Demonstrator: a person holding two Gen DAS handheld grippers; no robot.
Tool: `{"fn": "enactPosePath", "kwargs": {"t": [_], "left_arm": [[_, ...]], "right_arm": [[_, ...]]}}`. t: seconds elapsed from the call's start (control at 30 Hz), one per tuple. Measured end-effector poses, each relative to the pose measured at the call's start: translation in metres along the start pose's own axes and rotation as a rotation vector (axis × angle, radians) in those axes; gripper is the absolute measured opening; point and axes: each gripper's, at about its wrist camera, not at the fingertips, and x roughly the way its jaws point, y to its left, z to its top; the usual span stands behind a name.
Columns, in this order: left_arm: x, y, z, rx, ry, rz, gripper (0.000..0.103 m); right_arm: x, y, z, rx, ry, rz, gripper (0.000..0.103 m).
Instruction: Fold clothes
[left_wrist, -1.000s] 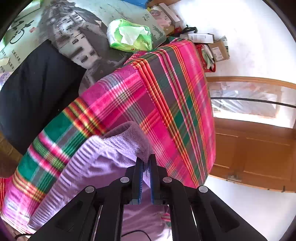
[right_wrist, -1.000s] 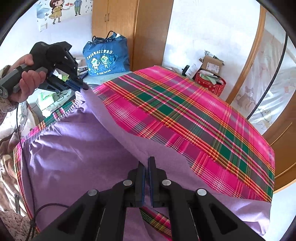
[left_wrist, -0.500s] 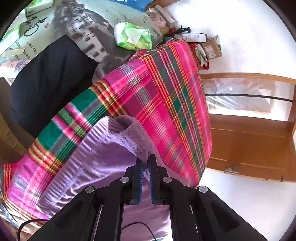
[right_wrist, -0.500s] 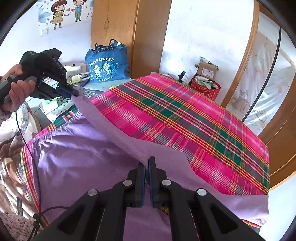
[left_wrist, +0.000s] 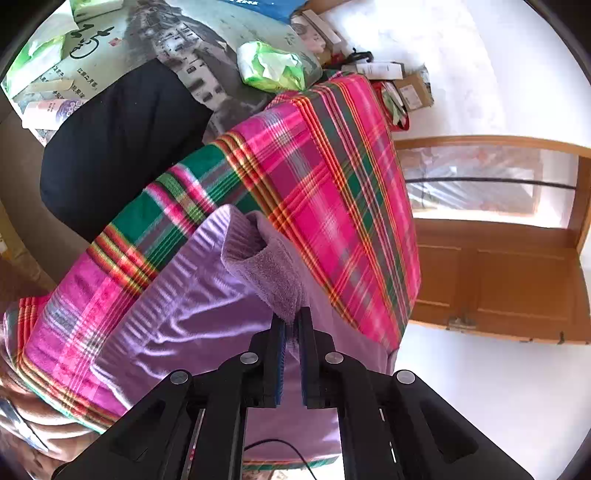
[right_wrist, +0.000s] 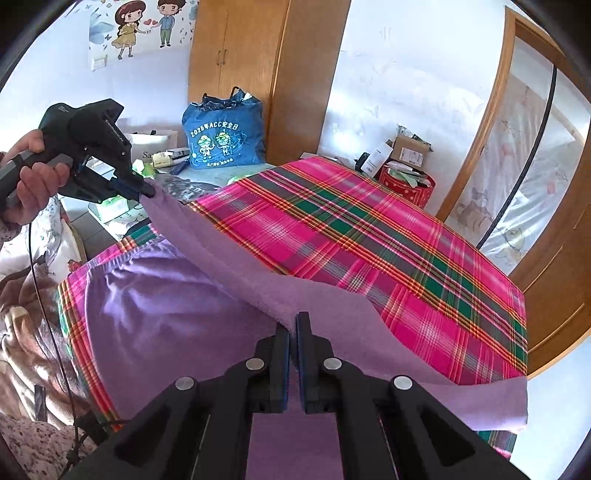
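Behind bed (right_wrist: 369, 236), blue "ACC" bag (right_wrist: 221, 136)

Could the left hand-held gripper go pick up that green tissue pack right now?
Probably not: the left hand-held gripper is shut on the purple fleece garment. The green plastic tissue pack lies uncovered beyond the pink plaid cloth.

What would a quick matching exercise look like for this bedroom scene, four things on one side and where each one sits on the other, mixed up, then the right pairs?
Things:
1. purple garment
2. blue bag
3. red basket
4. green packet

Places:
A. on the printed sheet beyond the plaid cloth
B. beside the wooden wardrobe
C. pinched at its edge by both grippers
D. past the far corner of the plaid cloth, holding papers

Pairs: 1-C, 2-B, 3-D, 4-A
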Motion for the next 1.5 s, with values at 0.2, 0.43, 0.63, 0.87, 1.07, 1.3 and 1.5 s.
{"fn": "enactPosePath", "kwargs": {"t": [0.2, 0.43, 0.63, 0.87, 1.07, 1.3, 1.5], "left_arm": [[-0.009, 0.012, -0.014, 0.004, 0.006, -0.026, 0.006], [-0.018, 0.038, -0.038, 0.013, -0.012, -0.043, 0.006], [-0.016, 0.06, -0.051, 0.006, -0.005, -0.048, 0.006], [-0.016, 0.08, -0.058, -0.011, -0.012, -0.052, 0.006], [-0.007, 0.097, -0.061, -0.026, 0.004, -0.034, 0.007], [0.005, 0.119, -0.067, -0.05, 0.026, -0.01, 0.006], [0.004, 0.123, -0.069, -0.049, 0.013, 0.001, 0.007]], "right_arm": [[-0.011, 0.01, -0.012, -0.001, -0.002, -0.001, 0.004], [-0.019, 0.023, -0.032, 0.024, 0.003, 0.021, 0.004], [-0.019, 0.036, -0.05, 0.023, 0.029, 0.04, 0.004], [-0.024, 0.052, -0.065, -0.01, 0.042, 0.043, 0.004], [-0.021, 0.065, -0.08, -0.022, 0.069, 0.049, 0.004], [-0.011, 0.073, -0.1, 0.001, 0.113, 0.069, 0.004], [-0.004, 0.08, -0.109, -0.001, 0.139, 0.077, 0.005]]}}
